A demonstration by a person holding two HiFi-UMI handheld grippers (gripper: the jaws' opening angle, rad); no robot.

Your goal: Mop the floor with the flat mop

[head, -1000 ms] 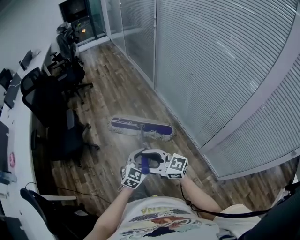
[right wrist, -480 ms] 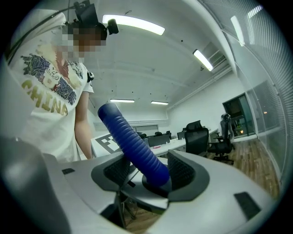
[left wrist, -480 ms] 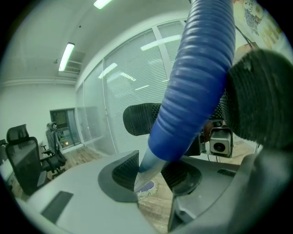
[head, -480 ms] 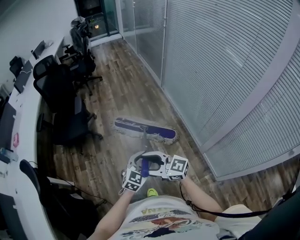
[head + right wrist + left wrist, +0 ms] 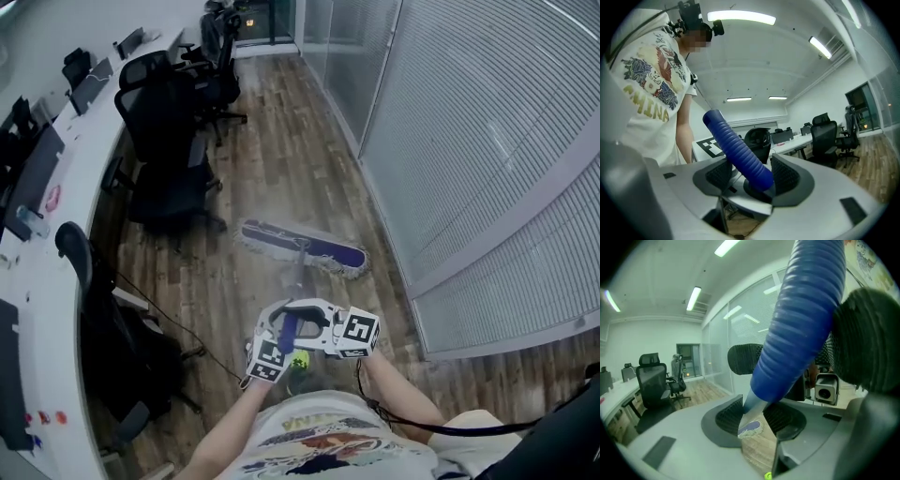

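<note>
Pushed farther along the aisle since 1 s ago: mop head flat on floor. "CHINA" on shirt. Left gripper and right gripper part-open, clamping blue grip.

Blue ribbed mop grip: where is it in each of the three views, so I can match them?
Head view: blue grip, low centre of the picture.
Left gripper view: blue grip fills the upper centre-right, slanting down between the jaws.
Right gripper view: blue grip rises up-left from between the jaws.
Shared landmark: black office chairs.
</note>
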